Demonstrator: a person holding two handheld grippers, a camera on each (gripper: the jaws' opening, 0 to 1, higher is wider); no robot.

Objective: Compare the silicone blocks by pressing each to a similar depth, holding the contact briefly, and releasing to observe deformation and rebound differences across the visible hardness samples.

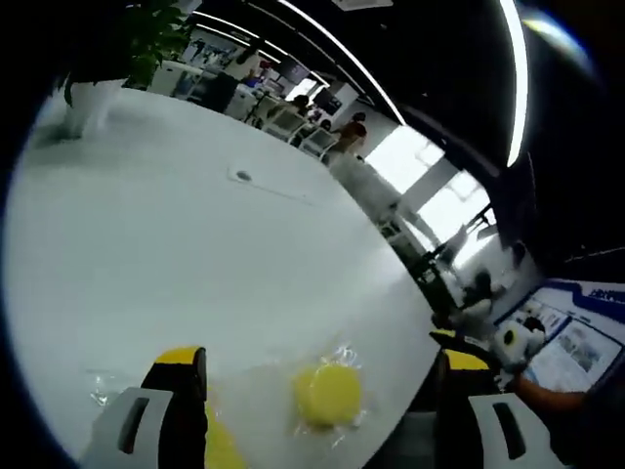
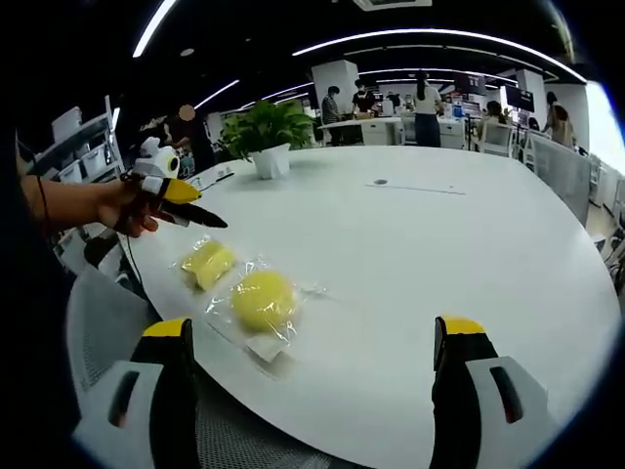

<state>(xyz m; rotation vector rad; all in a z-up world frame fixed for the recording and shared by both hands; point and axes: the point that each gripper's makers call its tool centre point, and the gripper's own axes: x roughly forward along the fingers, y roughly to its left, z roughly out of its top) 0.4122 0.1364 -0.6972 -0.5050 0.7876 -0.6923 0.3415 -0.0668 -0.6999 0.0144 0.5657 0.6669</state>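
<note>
While your right hand-held gripper (image 2: 312, 362) hangs over the near edge of the white tabletop (image 2: 439, 254), its yellow-tipped jaws stand wide apart with nothing between them. Ahead of it, in the right gripper view, you have two yellow silicone blocks lying on the tabletop in clear wrappers: a round block (image 2: 262, 298) nearer the jaws and a second block (image 2: 207, 262) just beyond it, close together but apart. Your left hand-held gripper (image 2: 174, 200) shows at the left of that view, held in a hand (image 2: 117, 207) above the tabletop's edge, near the second block and not touching it; from this angle you cannot tell its opening.

In the left gripper view, the left hand-held gripper (image 1: 322, 386) has its jaws spread wide and empty. The round block (image 1: 327, 394) lies on the tabletop (image 1: 195, 244) between them, and the second block (image 1: 223, 445) sits partly hidden behind the left jaw. Whether that jaw touches it cannot be told.

A potted plant (image 2: 266, 132) stands farther back on the tabletop. People (image 2: 427, 98) stand among desks in the background.
</note>
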